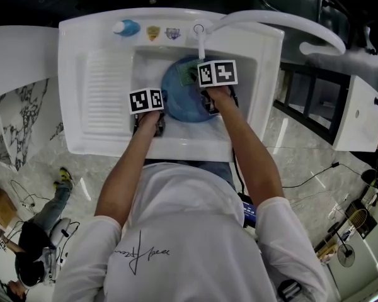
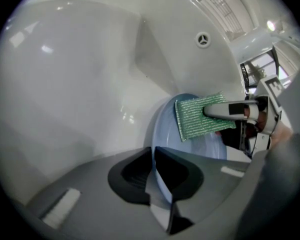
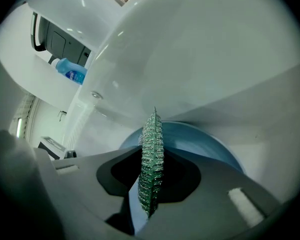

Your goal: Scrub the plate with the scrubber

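Over the sink [image 1: 72, 87], with your left claw [image 2: 153, 153] clamped on the plate [image 2: 200, 151] rim, press the scrubber [image 3: 152, 129] pinched in your right claw [image 3: 150, 160] flat and sweep overlapping strokes.

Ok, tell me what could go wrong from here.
1. The left gripper grips the plate only at its rim, so scrubbing pressure might twist it loose into the sink.
2. Much of the scrubber sticks out past the right gripper, so it may fold or slip out.
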{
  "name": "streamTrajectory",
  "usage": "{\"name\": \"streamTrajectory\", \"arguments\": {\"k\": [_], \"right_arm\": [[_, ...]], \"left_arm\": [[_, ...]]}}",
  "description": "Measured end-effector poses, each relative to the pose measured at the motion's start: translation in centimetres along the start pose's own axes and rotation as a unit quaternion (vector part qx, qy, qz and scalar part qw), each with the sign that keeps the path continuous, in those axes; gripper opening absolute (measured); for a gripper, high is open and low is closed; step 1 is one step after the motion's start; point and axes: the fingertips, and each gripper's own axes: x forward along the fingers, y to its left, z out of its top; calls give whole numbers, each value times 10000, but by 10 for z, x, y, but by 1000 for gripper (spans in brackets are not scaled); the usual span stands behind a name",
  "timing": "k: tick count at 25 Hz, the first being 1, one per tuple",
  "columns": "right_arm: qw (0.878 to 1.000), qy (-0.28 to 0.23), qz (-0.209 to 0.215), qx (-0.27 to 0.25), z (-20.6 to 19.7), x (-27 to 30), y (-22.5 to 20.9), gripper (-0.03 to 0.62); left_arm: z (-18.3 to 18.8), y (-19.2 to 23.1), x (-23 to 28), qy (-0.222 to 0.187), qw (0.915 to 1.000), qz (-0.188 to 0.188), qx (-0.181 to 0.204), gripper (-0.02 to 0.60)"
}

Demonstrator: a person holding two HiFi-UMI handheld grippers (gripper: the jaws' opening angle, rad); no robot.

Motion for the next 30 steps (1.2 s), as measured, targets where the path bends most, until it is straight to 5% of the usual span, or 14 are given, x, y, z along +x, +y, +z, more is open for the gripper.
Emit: {"name": "streamTrajectory", "arguments": {"k": [30], "right_arm": [[9932,-605,-753,651,5,-28,-33,58]], "left_arm": [[1,2,1,2,9999,-66,-142,75]]}}
